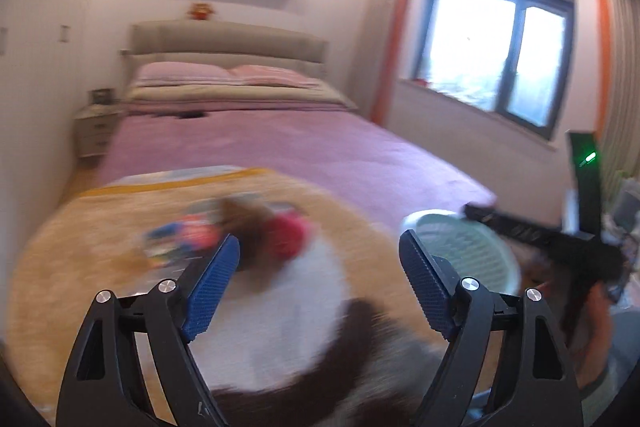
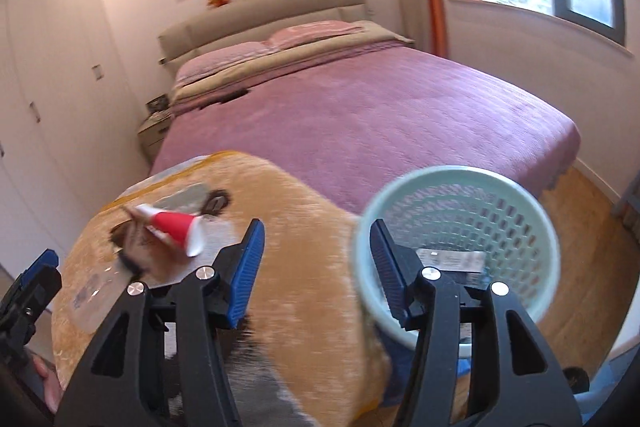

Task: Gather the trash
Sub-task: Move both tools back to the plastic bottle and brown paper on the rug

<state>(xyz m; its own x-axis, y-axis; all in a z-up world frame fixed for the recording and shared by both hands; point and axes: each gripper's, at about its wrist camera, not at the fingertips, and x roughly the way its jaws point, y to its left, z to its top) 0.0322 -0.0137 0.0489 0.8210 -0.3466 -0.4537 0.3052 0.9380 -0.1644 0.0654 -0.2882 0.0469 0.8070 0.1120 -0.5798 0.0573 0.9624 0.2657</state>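
Bedroom, pink-purple bedspread running back to the headboard, and at its foot edge a tan plush blanket carries the litter. Red-and-white paper cup lies tipped on its side near the blanket's far left edge, long axis slanting, white open mouth toward the camera, red base pointing away left. Right gripper hangs jaws apart, nothing between them; the cup sits ahead and left of it. Left gripper gapes too, empty, and looks the nearer hand. Pale green perforated plastic basket waits at the blanket's right edge, a flat wrapper inside.
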